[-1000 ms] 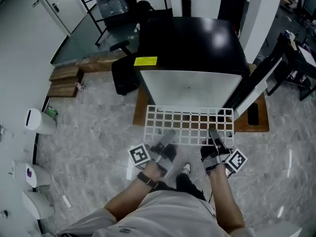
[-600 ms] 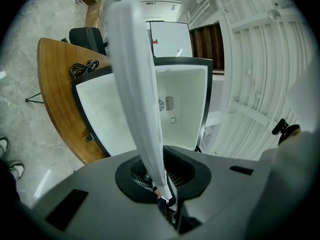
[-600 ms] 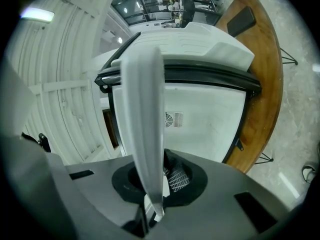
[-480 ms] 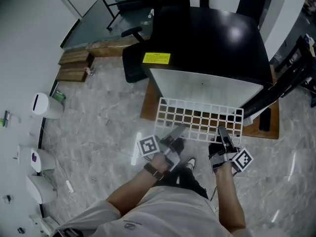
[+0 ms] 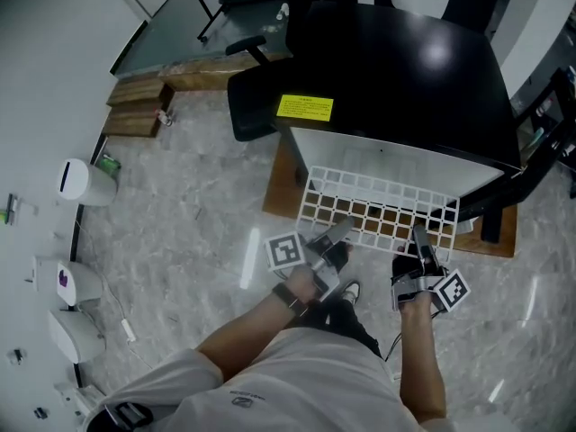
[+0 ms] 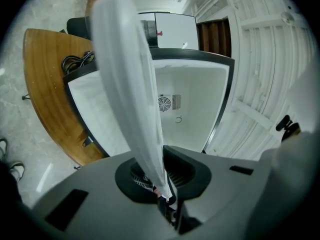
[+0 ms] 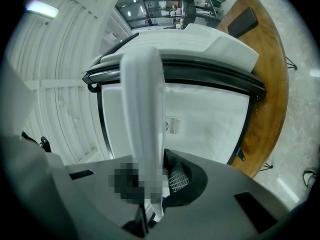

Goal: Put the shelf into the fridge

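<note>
A white wire-grid shelf (image 5: 378,205) is held flat in front of a small black fridge (image 5: 405,70) whose white inside (image 5: 360,156) faces me. The shelf's far edge reaches the fridge opening. My left gripper (image 5: 335,234) is shut on the shelf's near left edge, and my right gripper (image 5: 420,239) is shut on its near right edge. In the left gripper view the shelf's rim (image 6: 127,79) runs edge-on between the jaws, with the fridge's back wall and fan vent (image 6: 165,103) behind. The right gripper view shows the rim (image 7: 145,119) clamped the same way.
The fridge stands on a low wooden platform (image 5: 283,183). Its open door (image 5: 526,174) hangs at the right. A black office chair (image 5: 256,106) stands left of the fridge. Wooden blocks (image 5: 135,106) and white bins (image 5: 81,183) lie along the left wall.
Both grippers and the shelf have moved forward toward the fridge, and the shelf's far edge now lies at the opening. The head view has shifted closer and slightly right.
</note>
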